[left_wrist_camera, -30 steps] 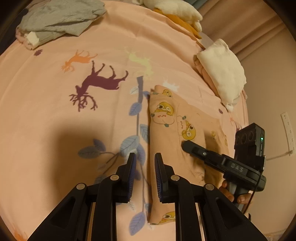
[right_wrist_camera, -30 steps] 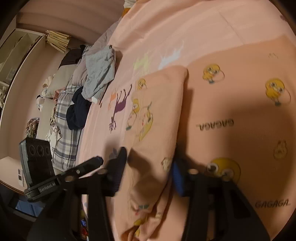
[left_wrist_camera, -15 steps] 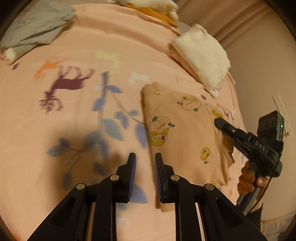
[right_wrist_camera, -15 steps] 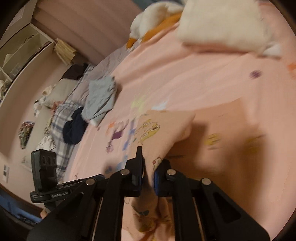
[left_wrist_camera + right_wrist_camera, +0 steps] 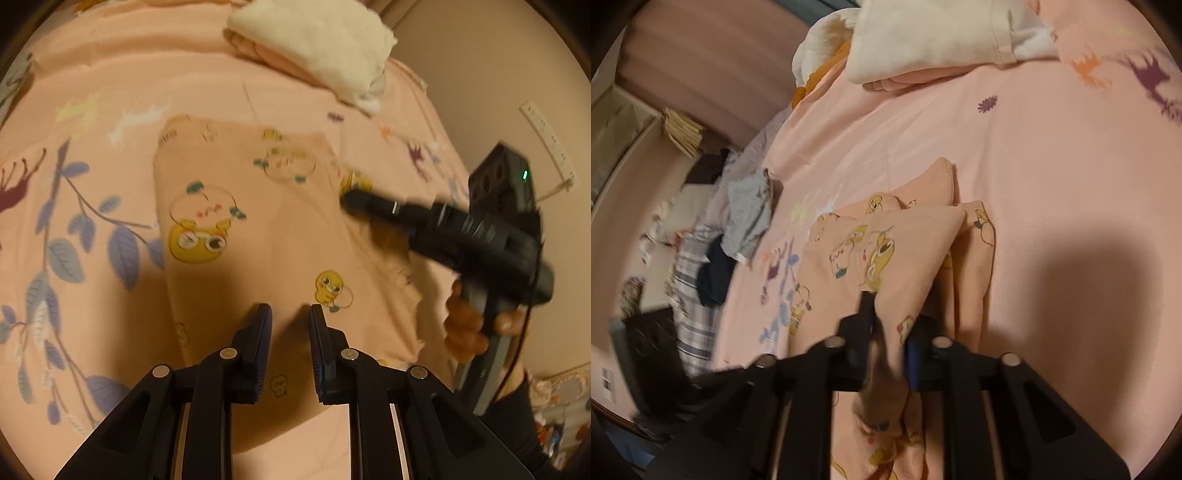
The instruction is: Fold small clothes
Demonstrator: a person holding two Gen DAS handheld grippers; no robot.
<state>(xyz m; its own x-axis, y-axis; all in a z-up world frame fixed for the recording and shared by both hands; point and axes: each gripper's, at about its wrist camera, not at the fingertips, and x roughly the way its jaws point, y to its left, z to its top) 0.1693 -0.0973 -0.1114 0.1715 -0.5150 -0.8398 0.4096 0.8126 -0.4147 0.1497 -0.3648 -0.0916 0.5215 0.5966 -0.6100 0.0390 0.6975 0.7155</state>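
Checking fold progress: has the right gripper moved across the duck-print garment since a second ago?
Yes. The right gripper, shut on the duck-print garment, has carried its edge away from the bedsheet's leaf print.

- Right gripper [image 5: 886,343], bottom centre of frame: fingers pinch a bunched fold of the peach duck-print garment [image 5: 886,251].
- Garment lies folded in layers at frame centre on the pink bedsheet [image 5: 1052,166].
- Folded white cloth [image 5: 942,33] at top centre.
- Grey garment [image 5: 750,210] and plaid fabric [image 5: 690,295] at left.
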